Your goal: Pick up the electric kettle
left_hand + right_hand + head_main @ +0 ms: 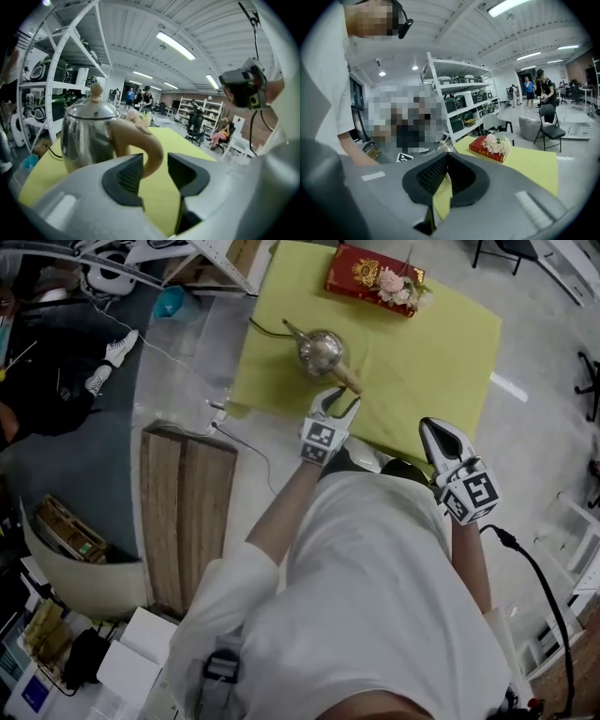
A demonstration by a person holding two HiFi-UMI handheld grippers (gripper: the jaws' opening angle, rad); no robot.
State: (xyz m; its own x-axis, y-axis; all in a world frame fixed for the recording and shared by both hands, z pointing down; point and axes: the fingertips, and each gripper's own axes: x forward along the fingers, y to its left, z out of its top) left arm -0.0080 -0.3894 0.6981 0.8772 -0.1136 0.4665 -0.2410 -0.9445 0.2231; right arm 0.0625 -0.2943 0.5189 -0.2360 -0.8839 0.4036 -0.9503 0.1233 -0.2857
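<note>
A steel electric kettle (319, 350) with a tan handle (348, 379) stands on the yellow table (422, 362). In the head view my left gripper (342, 397) is open right at the handle's near end. In the left gripper view the kettle (86, 133) fills the left side. Its handle (143, 145) curves down into the gap between my left gripper's (155, 165) pads, and neither pad presses on it. My right gripper (429, 427) hangs off the table's near edge, to the right of the person's body. Its tips (447, 157) meet with nothing between them.
A red box with pale flowers (373, 277) lies at the table's far side and also shows in the right gripper view (490, 146). A wooden bench (183, 512) and a white cable (251, 442) lie on the floor to the left. Shelving (56, 89) stands behind the kettle.
</note>
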